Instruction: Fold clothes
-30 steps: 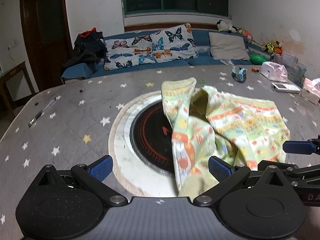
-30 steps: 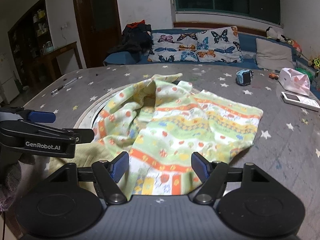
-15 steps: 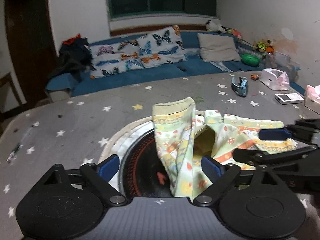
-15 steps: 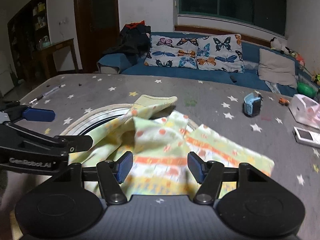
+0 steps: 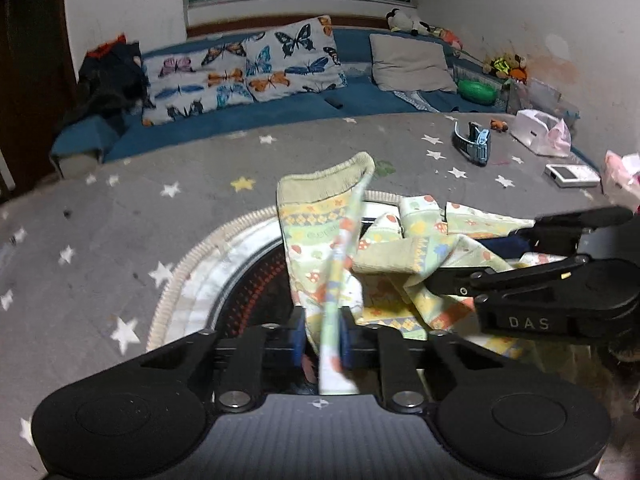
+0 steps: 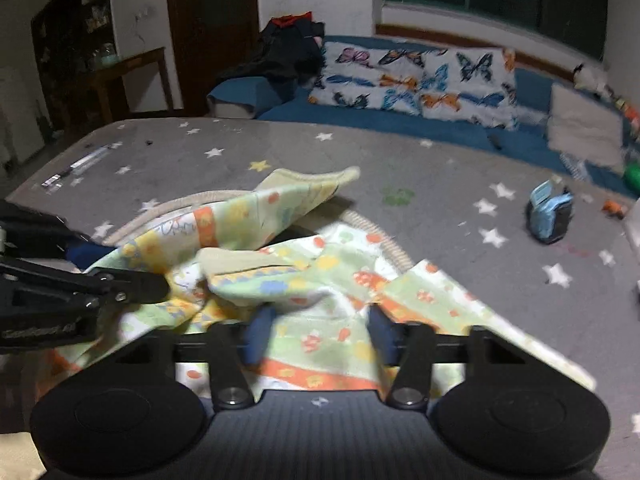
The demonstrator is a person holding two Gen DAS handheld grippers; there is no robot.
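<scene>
- Left gripper (image 5: 322,336): jaws just closed, blue pads now pinching a thin upright fold of the patterned child's garment (image 5: 320,240); the fold rises between the pads toward the ribbed cuff (image 5: 326,178).
- Right gripper (image 6: 320,334): jaws just narrowing, part-way apart; garment cloth bunched between the blue pads (image 6: 256,334), firm pressing not clear through the blur.
- Garment (image 6: 320,280): green, yellow and orange print, crumpled and partly lifted over the round woven mat (image 5: 188,276) in the middle of the grey star-print tabletop (image 5: 120,208).
- Each gripper showing at the side of the other's view, both at the garment's near edge, close beside one another.
- Toward the far right edge of the tabletop: blue child's watch (image 5: 474,146), white handheld device (image 5: 572,174), tissue pack (image 5: 538,132).
- Near the far left edge: pen (image 6: 76,168).
- Beyond the far edge: blue sofa with butterfly-print pillows (image 5: 244,68).
</scene>
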